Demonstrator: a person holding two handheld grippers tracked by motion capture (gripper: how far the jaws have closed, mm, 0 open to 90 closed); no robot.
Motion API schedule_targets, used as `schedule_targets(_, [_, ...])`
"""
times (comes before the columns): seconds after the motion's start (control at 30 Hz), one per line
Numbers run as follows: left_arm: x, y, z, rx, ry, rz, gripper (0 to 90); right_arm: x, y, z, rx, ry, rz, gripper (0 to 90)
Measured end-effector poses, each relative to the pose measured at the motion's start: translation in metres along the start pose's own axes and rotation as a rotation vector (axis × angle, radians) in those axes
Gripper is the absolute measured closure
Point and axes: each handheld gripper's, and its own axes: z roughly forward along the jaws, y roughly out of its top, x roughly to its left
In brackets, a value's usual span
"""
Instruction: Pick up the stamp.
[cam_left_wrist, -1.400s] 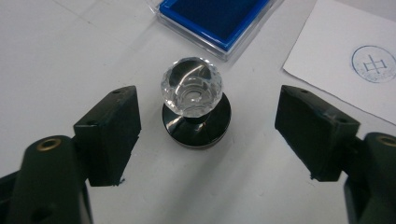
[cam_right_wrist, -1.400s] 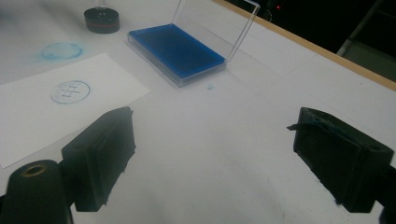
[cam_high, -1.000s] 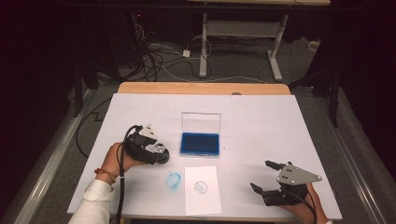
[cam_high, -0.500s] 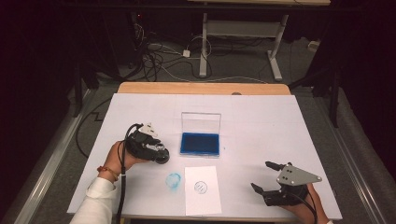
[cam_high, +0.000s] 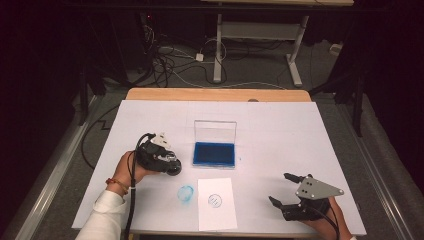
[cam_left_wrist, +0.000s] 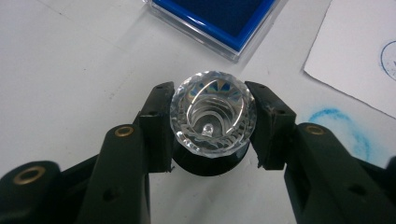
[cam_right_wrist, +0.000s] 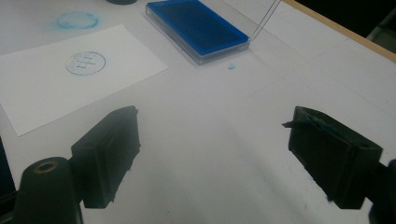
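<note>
Clamping a clear-topped stamp (cam_left_wrist: 212, 116) between jaws that have just been closing, the left gripper (cam_left_wrist: 212, 123) holds it on the table (cam_high: 280, 135) beside the blue ink pad (cam_high: 214, 153). The right gripper (cam_right_wrist: 212, 156) rests wide open, gripping nothing.

The stamp (cam_left_wrist: 213, 114) has a clear, faceted, glassy handle that glints, over a black base. The left gripper (cam_left_wrist: 212, 126) has matt black plastic jaws with brass-coloured rivets. The ink pad (cam_high: 214, 153) sits in a glossy clear plastic case. The paper (cam_high: 216, 202) is matt white; the table (cam_high: 280, 125) has a smooth white cover and a wood edge.
</note>
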Motion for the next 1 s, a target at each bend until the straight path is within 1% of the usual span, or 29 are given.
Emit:
schedule_targets(0.2, [0.000,0.000,0.000,-0.014,-0.003,-0.006,54.2,0.000,0.000,0.001,0.008,-0.003,-0.009,16.2])
schedule_targets(0.23, [0.000,-0.001,0.000,-0.020,0.002,-0.009,54.2,0.000,0.000,0.001,0.009,-0.003,-0.012,16.2])
schedule_targets(0.3, [0.001,-0.001,-0.002,-0.039,-0.004,-0.015,54.2,0.000,0.000,0.001,0.009,-0.004,-0.011,16.2])
schedule_targets(0.37, [0.000,-0.002,-0.004,-0.049,0.013,-0.019,54.2,0.000,0.000,0.001,0.008,-0.005,-0.009,16.2])
schedule_targets(0.4, [0.000,-0.004,-0.006,-0.069,0.008,-0.027,54.3,0.000,0.000,0.001,0.008,-0.005,-0.010,16.2])
schedule_targets(0.43, [0.000,-0.004,-0.006,-0.069,0.008,-0.027,54.3,0.000,0.000,0.001,0.008,-0.005,-0.010,16.2])
schedule_targets(0.5, [-0.001,-0.005,-0.008,-0.079,0.024,-0.029,54.2,0.000,0.001,0.001,0.009,-0.006,-0.012,16.3])
schedule_targets(0.57, [-0.001,-0.007,-0.010,-0.098,0.004,-0.035,54.3,-0.001,0.001,0.002,0.007,-0.003,-0.009,16.2])
schedule_targets(0.6, [-0.001,-0.007,-0.010,-0.106,0.010,-0.036,54.3,-0.001,0.002,0.002,0.007,-0.006,-0.009,16.2])
schedule_targets(0.67, [-0.002,-0.008,-0.010,-0.105,0.008,-0.029,54.3,-0.003,0.002,0.004,0.003,-0.007,-0.002,16.2])
schedule_targets(0.7, [-0.002,-0.008,-0.011,-0.111,0.010,-0.029,54.3,-0.003,0.002,0.004,0.007,-0.007,-0.003,16.2])
schedule_targets(0.73, [-0.003,-0.009,-0.011,-0.106,0.008,-0.028,54.3,-0.003,0.002,0.005,0.011,-0.008,-0.003,16.2])
schedule_targets(0.8, [-0.003,-0.009,-0.012,-0.102,0.017,-0.024,54.3,-0.003,0.002,0.006,0.013,-0.006,-0.006,16.2])
schedule_targets(1.0, [-0.006,-0.013,-0.018,-0.128,0.033,-0.027,54.3,-0.003,0.001,0.006,0.012,-0.004,-0.005,16.2])
